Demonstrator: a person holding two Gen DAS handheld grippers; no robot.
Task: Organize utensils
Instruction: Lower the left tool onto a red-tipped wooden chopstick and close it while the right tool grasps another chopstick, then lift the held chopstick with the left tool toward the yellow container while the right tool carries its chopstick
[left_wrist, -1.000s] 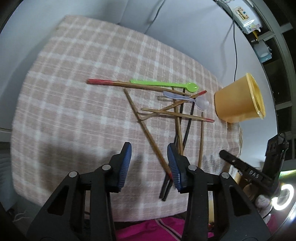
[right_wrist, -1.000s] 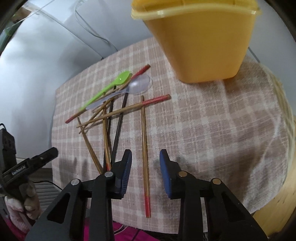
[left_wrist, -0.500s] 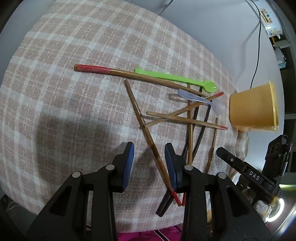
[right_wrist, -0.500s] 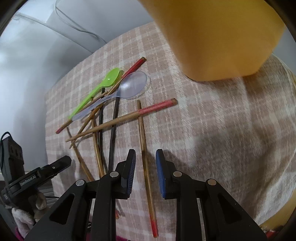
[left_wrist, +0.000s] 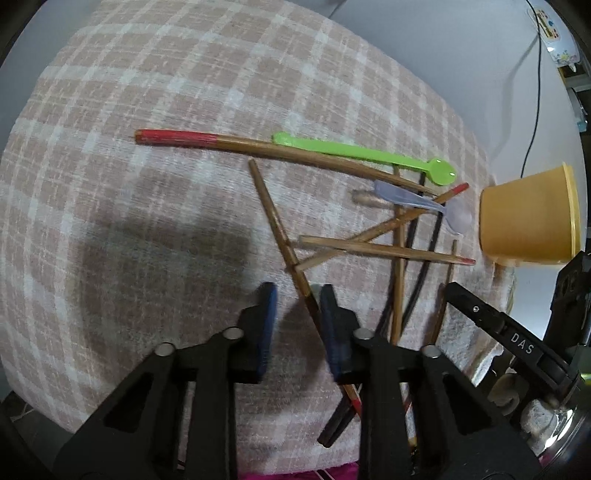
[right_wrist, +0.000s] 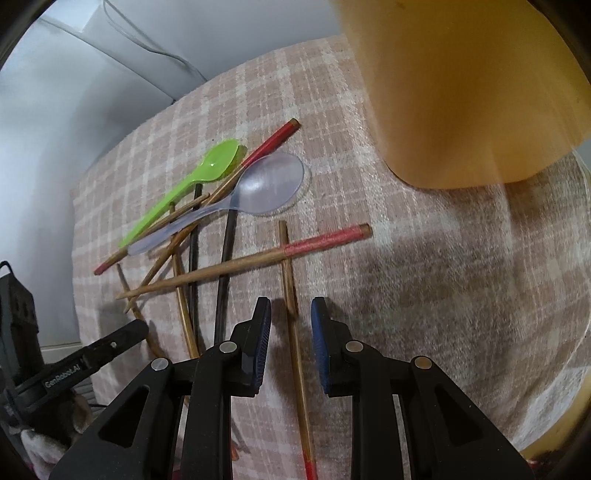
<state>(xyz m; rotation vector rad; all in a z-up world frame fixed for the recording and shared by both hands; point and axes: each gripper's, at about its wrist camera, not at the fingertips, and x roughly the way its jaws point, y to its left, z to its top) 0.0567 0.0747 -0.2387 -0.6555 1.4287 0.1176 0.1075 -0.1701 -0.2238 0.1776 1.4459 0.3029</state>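
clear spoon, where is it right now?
The clear spoon lies on the checked cloth in the utensil pile, upper middle of the right wrist view. Its bowl sits just left of the yellow cup, its handle beside the green spoon.

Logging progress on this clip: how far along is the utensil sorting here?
Nothing looks sorted yet. The green spoon, clear spoon and the chopsticks lie in a crossed heap on the checked cloth; whether anything is in the yellow tub can't be seen. Left tongs are closing around one chopstick; right tongs straddle another. Everything remains.
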